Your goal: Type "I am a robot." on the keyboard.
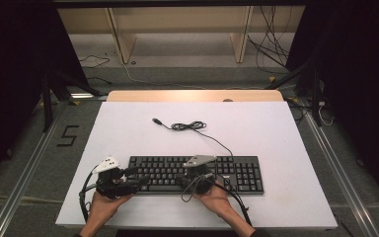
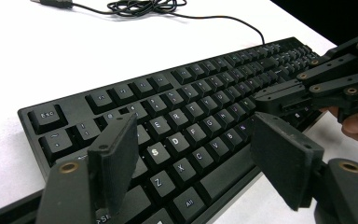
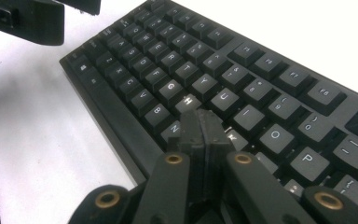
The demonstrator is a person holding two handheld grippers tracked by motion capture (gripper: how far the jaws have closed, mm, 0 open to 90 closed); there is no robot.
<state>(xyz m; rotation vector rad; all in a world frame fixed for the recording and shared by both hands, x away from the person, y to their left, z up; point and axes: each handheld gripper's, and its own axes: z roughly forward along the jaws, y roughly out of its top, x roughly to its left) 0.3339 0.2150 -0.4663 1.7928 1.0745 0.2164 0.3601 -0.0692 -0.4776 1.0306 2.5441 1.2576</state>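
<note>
- From the high view I see the keyboard (image 1: 196, 174) at the table's (image 1: 276, 148) near edge, cable (image 1: 190, 126) coiled behind.
- Left gripper (image 2: 193, 158): jaws spread, nothing btwn, over the S/D keys.
- Right gripper (image 3: 201, 128): clenched tight w/ nothing in it, tip by the J key.

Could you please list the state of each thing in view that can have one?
Keyboard: flat on the white table, not held.
Cable: loose, partly coiled, plug end unplugged.
Left tongs: open, above the left-hand keys, nothing between them.
Right tongs: shut, tips over the J area.
</note>
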